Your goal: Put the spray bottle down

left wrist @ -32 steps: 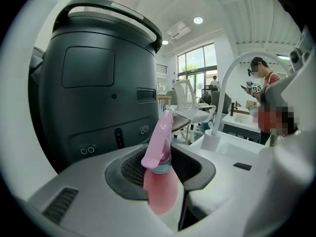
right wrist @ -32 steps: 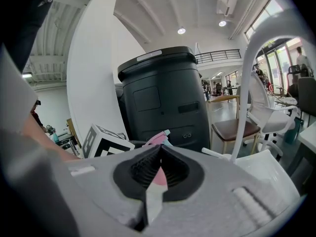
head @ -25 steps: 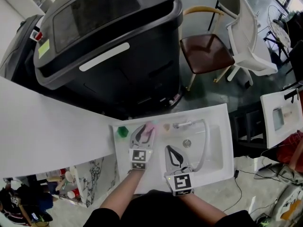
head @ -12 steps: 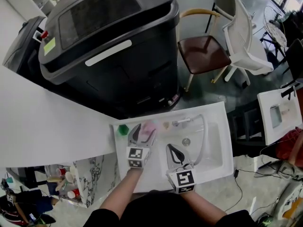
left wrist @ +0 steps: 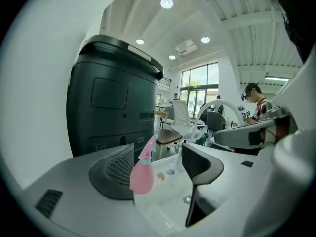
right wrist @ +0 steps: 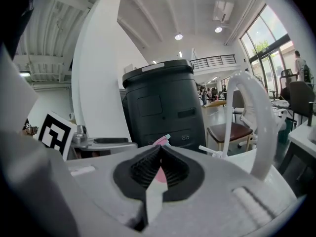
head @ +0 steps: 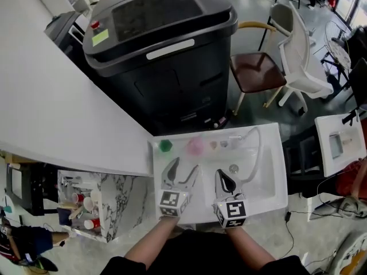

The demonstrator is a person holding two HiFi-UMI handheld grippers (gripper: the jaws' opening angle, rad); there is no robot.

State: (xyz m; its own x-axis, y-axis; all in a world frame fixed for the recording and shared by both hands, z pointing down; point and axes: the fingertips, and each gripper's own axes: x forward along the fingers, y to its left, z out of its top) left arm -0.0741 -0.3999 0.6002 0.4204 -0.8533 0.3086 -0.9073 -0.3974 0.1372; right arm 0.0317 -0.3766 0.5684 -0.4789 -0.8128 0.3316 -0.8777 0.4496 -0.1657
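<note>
The white sink unit (head: 274, 176) stands before a large black bin (head: 166, 56) in an open room. The pink spray bottle (head: 196, 146) stands upright on the sink's back ledge, near a green object (head: 166, 145) too small to identify. Left gripper (head: 185, 166): jaws spread wide, gripping nothing. The bottle stands beyond them, untouched, its base cut off in the left gripper view. Right gripper (head: 222, 174): jaws pressed together, empty, hiding most of the bottle in the right gripper view.
</note>
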